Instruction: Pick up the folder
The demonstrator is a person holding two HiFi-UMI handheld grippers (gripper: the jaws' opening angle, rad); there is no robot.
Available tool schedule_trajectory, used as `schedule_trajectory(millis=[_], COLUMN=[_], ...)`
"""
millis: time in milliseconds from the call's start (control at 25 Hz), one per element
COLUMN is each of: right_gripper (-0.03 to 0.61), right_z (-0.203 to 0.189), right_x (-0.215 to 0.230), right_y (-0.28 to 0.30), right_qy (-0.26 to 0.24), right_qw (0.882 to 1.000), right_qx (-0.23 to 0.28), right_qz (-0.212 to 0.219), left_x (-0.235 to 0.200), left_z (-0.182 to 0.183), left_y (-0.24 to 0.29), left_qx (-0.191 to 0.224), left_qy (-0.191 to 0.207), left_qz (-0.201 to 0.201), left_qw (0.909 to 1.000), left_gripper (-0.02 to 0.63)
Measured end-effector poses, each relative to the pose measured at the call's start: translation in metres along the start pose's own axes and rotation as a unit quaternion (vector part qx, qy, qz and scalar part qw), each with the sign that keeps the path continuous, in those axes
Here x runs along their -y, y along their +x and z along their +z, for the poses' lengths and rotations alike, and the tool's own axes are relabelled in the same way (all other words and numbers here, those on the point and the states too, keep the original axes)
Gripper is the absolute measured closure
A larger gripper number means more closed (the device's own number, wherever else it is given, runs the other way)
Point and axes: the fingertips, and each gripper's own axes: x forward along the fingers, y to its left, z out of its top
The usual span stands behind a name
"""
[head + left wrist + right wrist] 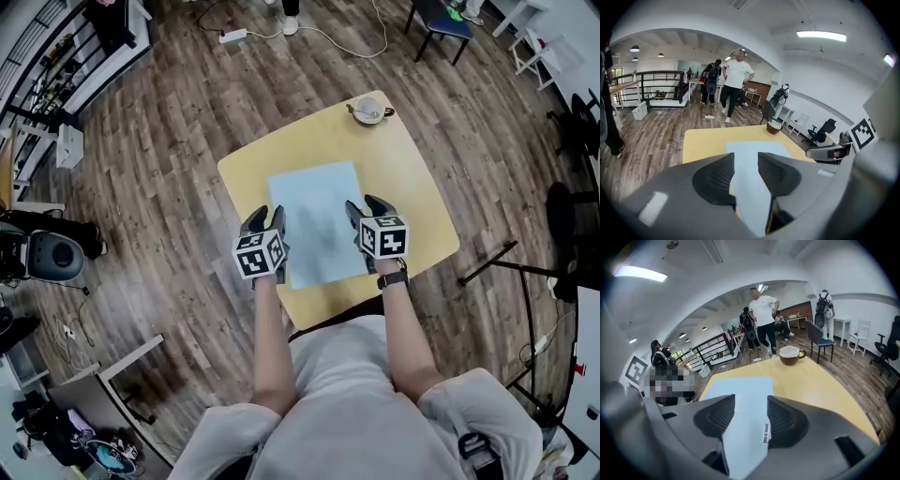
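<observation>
Closest to us are our own forearms, reaching out over the near edge of the desk (412, 187), one gripper in each hand. We hold the left gripper (263, 217) above the left edge of the folder (319, 220) and the right gripper (367, 206) above its right edge, both tipped downward.

From the left gripper view, the left gripper (746, 157) has its fingers (717, 178) spread, with the pale blue folder (745, 147) showing through the gap. From the right gripper view, the right gripper (751, 399) also has its fingers (787, 420) spread, again with the folder (740, 383) between them. Neither pair pinches anything, and we cannot tell whether the tips touch the sheet.

We see the folder lying flat on the yellow desk, turned slightly against its sides. Its near edge sits close to the desk's near edge and its left side close to the left edge. On the right a wider band of bare top remains. A cup (367, 111) stands at the far corner, well apart from the folder.

Wooden floor (169, 141) surrounds the desk. A black stand (506, 267) reaches in near the right corner, and a chair (441, 23) stands farther off.
</observation>
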Motion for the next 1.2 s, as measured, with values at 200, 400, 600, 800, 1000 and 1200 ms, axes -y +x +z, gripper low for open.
schedule_trajectory(millis=[200,400,600,800,1000,1200], right_gripper=[0.341,0.301,0.281,0.281,0.282,0.282], right_z=[-0.019,-0.030,-0.045,-0.054,-0.051,-0.060], right_x=[0.010,0.021,0.040,0.033,0.034,0.038], right_y=[0.011,0.025,0.033,0.044,0.049,0.052], right_qy=[0.023,0.067,0.110,0.152,0.159,0.169], right_qw=[0.999,0.997,0.993,0.987,0.986,0.984], right_qx=[-0.023,-0.027,-0.034,-0.041,-0.032,-0.044], right_qz=[0.007,0.009,-0.008,0.042,0.041,0.026], left_x=[-0.006,-0.010,-0.007,-0.005,-0.002,-0.002], left_z=[-0.029,-0.045,-0.057,-0.069,-0.072,-0.074], left_y=[0.016,0.029,0.041,0.050,0.055,0.058], left_qx=[-0.043,-0.070,-0.093,-0.108,-0.109,-0.112], left_qy=[-0.049,-0.093,-0.109,-0.140,-0.165,-0.172], left_qz=[-0.010,-0.034,-0.053,-0.073,-0.091,-0.086], left_qw=[0.9978,0.9926,0.9883,0.9816,0.9759,0.9750], left_gripper=[0.389,0.297,0.265,0.261,0.261,0.262])
